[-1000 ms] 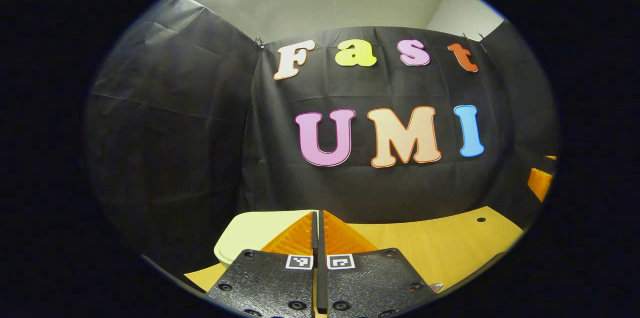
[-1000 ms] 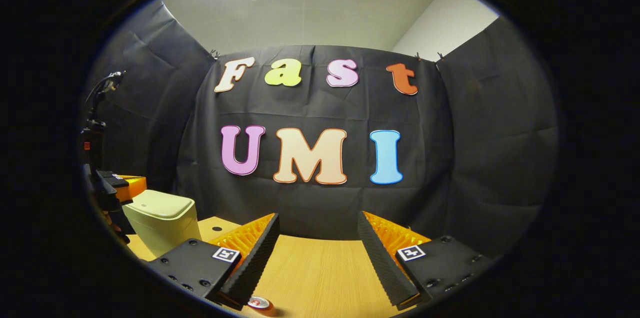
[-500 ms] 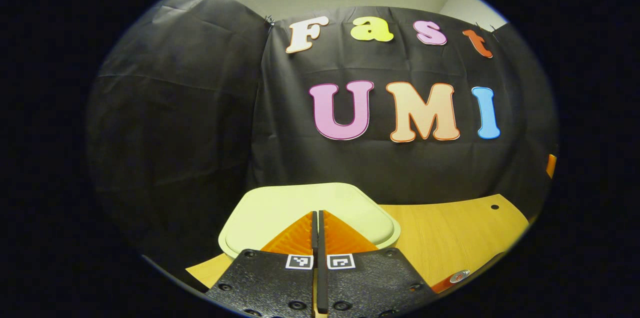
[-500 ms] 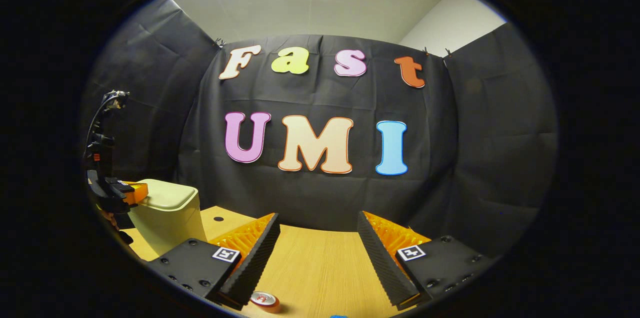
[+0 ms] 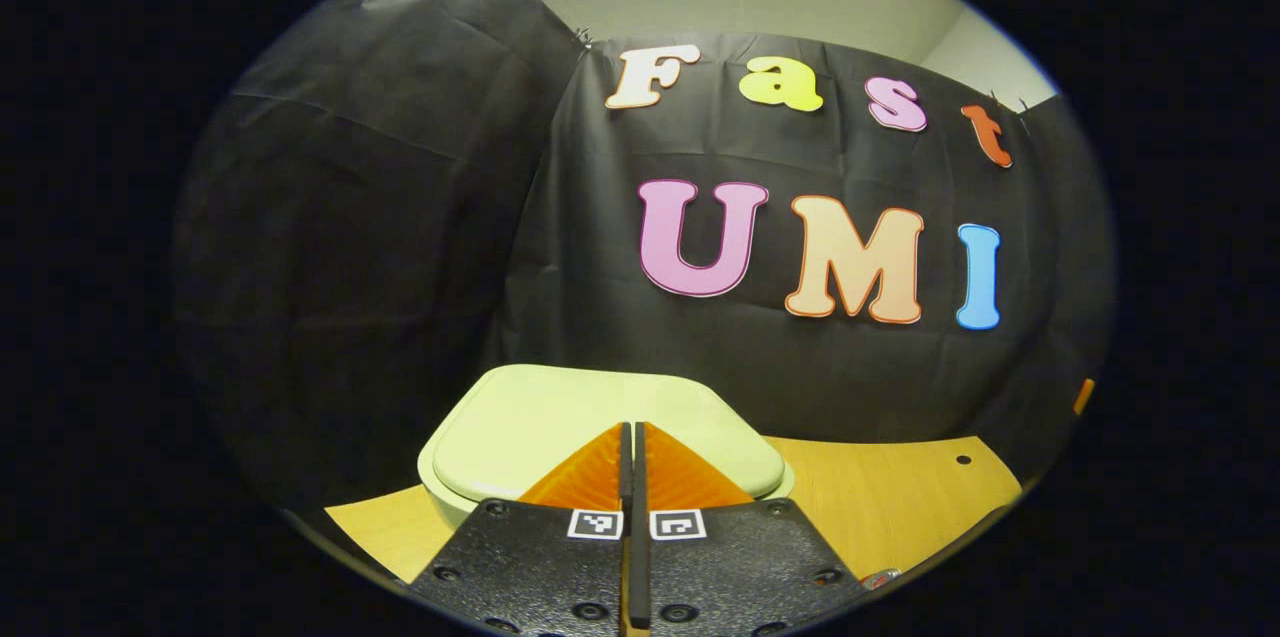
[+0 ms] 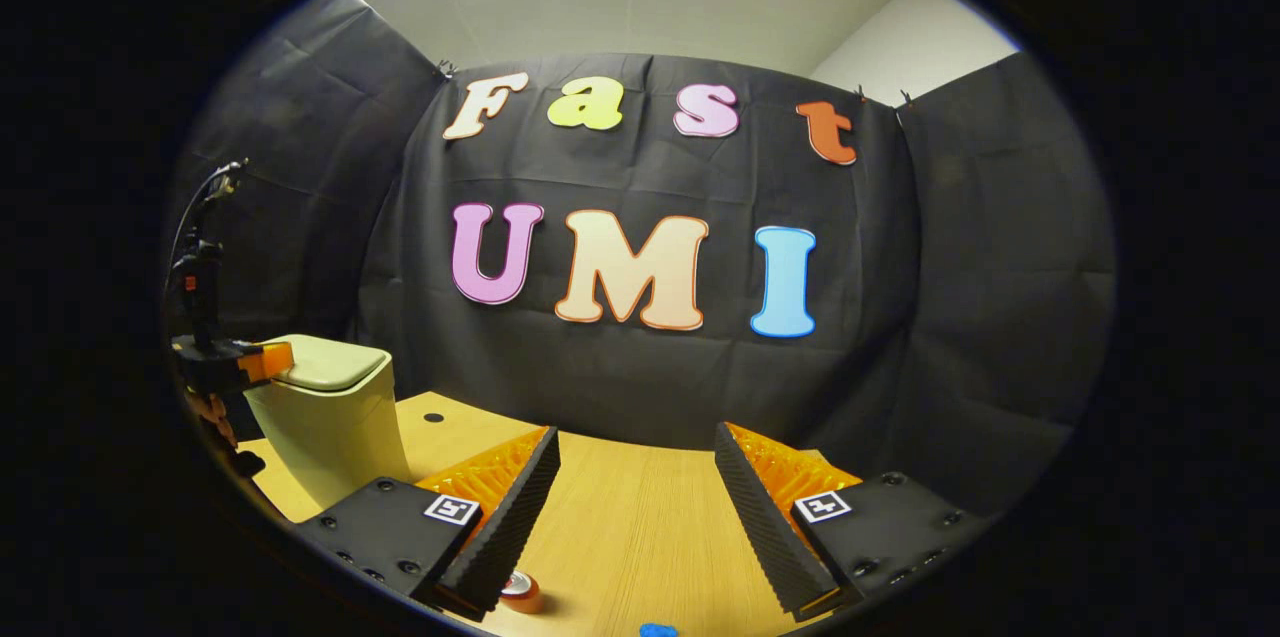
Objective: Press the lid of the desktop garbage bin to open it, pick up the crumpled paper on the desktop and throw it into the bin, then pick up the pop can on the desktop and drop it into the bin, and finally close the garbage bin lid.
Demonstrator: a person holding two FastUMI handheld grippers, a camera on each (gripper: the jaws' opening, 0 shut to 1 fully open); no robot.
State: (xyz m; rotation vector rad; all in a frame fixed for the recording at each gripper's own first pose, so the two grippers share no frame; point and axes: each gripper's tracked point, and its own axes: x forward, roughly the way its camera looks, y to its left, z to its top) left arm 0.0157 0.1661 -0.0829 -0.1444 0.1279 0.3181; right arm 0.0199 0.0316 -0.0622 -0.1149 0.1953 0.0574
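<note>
The pale green desktop bin (image 5: 560, 417) stands right in front of my left gripper (image 5: 630, 429), its lid down and flat. That gripper is shut with nothing between its fingers, and its tips lie over the near part of the lid. In the right gripper view the bin (image 6: 335, 422) is at the far left, with the left gripper (image 6: 262, 361) at the lid's edge; whether it touches the lid is unclear. My right gripper (image 6: 635, 437) stands open above the wooden table (image 6: 640, 537). The pop can (image 6: 520, 589) sits just under its left finger, and its rim (image 5: 880, 577) peeks out at the bottom right.
A hand (image 6: 215, 412) holds the left gripper beside the bin. A small blue object (image 6: 655, 630) lies at the table's near edge. A cable hole (image 6: 433, 417) sits in the tabletop behind the bin. Black cloth walls close the table's back and sides.
My left gripper has moved in over the bin lid, which now sits larger and centred below its tips. The right gripper has tilted down slightly, bringing the can and the blue object into view.
</note>
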